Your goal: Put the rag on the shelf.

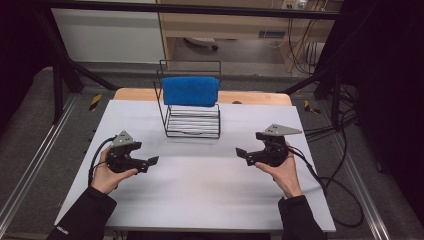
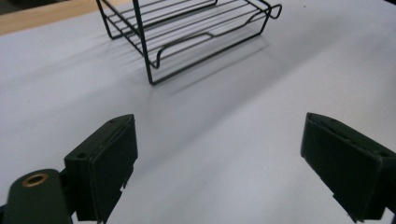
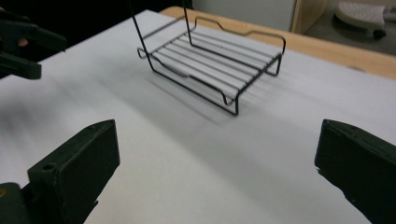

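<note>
While both tongs, left (image 1: 151,161) and right (image 1: 242,152), gape empty, the towel (image 1: 190,90) hangs crosswise ahead between them, equally near.

A white sheet (image 1: 200,190) is covering most of the table, and the wooden tabletop (image 1: 135,94) is showing as a strip along its far edge. A black frame bar (image 1: 200,8) is running across the top of the high view. Two yellow-and-black tape marks (image 1: 95,101) are lying on the grey floor, one at each far corner of the table. Behind, cables (image 1: 300,50) are hanging beside a light wooden cabinet (image 1: 225,25), and a chair base (image 1: 202,43) is standing under it.
</note>
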Tool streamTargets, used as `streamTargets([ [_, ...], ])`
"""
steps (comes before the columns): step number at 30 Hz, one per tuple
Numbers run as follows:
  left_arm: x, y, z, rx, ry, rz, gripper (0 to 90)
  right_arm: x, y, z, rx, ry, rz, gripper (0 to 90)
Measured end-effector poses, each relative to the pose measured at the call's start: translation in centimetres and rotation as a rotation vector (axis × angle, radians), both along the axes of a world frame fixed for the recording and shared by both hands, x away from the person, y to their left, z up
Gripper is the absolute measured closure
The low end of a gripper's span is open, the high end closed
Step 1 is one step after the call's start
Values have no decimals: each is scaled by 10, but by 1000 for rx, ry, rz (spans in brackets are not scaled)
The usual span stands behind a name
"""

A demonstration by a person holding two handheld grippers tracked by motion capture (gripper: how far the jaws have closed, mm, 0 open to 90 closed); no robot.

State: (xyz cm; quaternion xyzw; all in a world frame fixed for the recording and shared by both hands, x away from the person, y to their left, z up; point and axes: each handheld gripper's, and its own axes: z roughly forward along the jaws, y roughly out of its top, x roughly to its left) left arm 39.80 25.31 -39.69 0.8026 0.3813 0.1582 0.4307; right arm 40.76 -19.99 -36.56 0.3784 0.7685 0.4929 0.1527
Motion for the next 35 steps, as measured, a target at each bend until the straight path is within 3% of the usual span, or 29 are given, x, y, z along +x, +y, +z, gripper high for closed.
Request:
streamTargets([
  [4,-8,8,-11,-8,12,0,94,-8,-11,-18,-20,18,3,6],
  [14,-20,23,-34,19,23,-10,97,-30,-46,-56,6,89,-6,6],
  [23,-27,28,-43,13,18,-14,97,-47,-71,-75,10,107,-21,6],
  [35,-30,33,-49,20,14,-20,97,-52,-75,-79,-13,113,-22,6],
])
